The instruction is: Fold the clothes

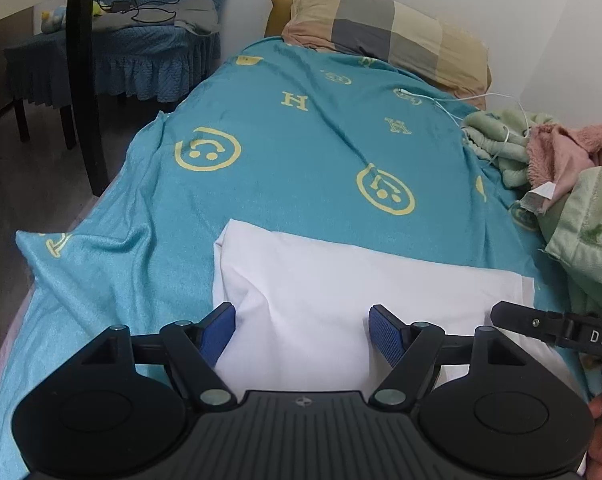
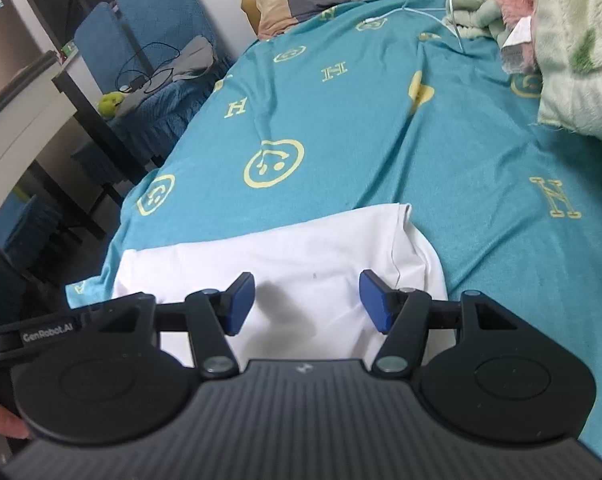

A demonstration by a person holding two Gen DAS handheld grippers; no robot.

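Jaws spread on left gripper [image 1: 301, 334] & right gripper [image 2: 307, 300], nothing pinched. White garment [image 1: 341, 280] lies folded on bed [image 1: 281, 140]; maybe 1 more fold left.

Left gripper [image 1: 301, 334]: matte black ribbed body, two round side discs, silver pivot screws, blue textured fingers [image 1: 383, 334]. Right gripper [image 2: 307, 302]: same build, blue fingers [image 2: 372, 300]; white "GenRobot.AI" lettering on its side arm, "DAS" visible from the left view.
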